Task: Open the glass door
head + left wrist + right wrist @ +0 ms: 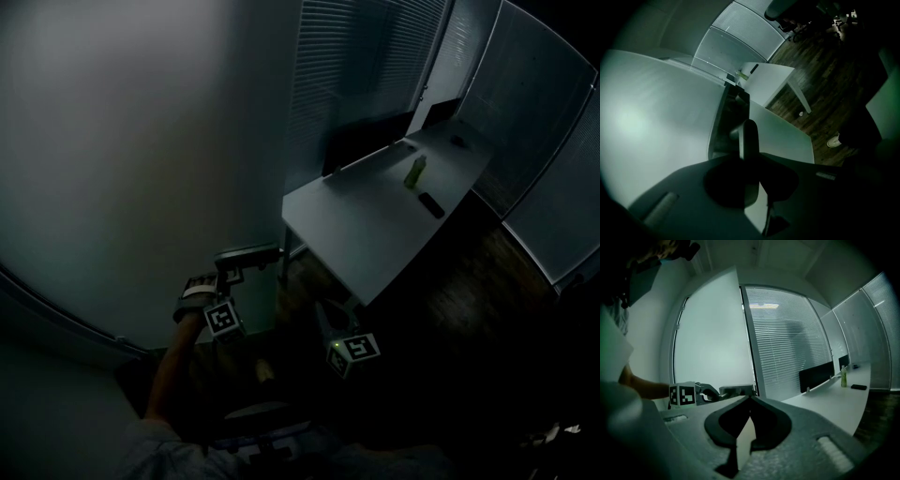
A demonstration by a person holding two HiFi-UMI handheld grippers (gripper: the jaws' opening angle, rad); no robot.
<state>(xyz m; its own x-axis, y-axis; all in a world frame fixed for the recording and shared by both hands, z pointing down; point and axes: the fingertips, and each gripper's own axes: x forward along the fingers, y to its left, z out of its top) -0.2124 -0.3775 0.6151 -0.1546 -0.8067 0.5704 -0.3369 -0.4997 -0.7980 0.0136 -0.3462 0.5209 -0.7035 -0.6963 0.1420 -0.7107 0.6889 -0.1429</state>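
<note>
White desk stands on dark wood floor. On the desktop: a green bottle upright, a flat dark object near it, and a dark panel along one edge.

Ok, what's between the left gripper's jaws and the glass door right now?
The door handle. In the left gripper view the left gripper is closed on its lever, which sits at the edge of the glass door.
</note>
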